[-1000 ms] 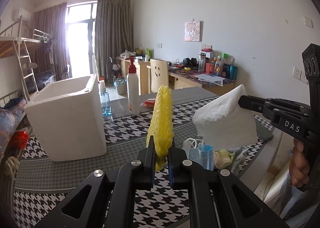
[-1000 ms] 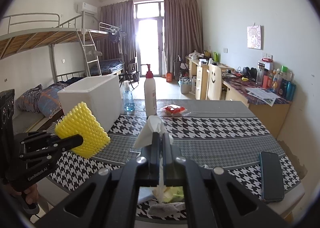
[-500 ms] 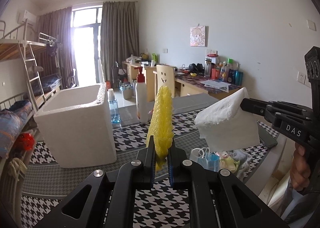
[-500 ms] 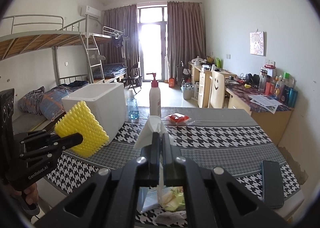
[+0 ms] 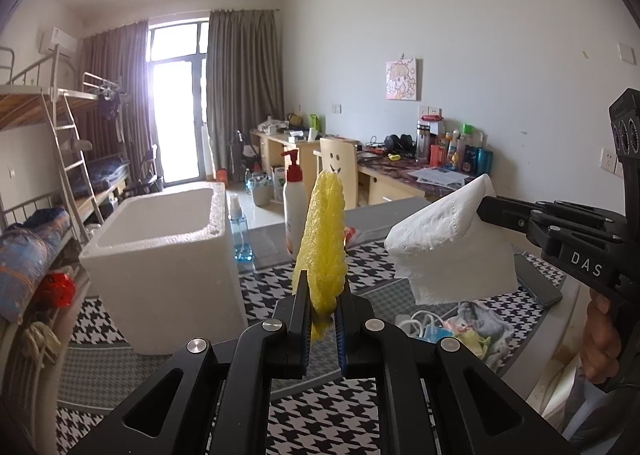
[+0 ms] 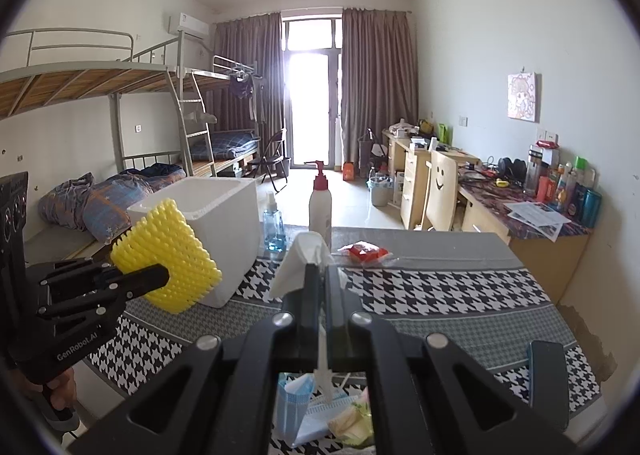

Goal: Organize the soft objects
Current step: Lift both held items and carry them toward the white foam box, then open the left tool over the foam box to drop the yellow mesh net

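Note:
My left gripper [image 5: 322, 291] is shut on a yellow bumpy foam net [image 5: 324, 239], held edge-on above the houndstooth table [image 5: 280, 295]. From the right wrist view the same yellow foam net [image 6: 168, 255] shows flat in the left gripper [image 6: 162, 275] at the left. My right gripper [image 6: 321, 275] is shut on a white tissue [image 6: 298, 263]; in the left wrist view that white tissue [image 5: 452, 251] hangs from the right gripper [image 5: 484, 207], over a pile of soft items [image 5: 468, 327]. A white foam box [image 5: 168, 255], open at the top, stands left of both.
A pump bottle [image 6: 320, 203] and a blue spray bottle [image 6: 273, 227] stand behind the box, with a red packet [image 6: 366, 252] nearby. A blue face mask [image 6: 296, 399] lies under my right gripper. A dark phone [image 6: 548, 375] rests at the table's right edge. A hand [image 5: 600, 339] grips the right handle.
Both grippers have risen a little with their loads, so the table and foam box sit lower in the views. Neither grip has altered.

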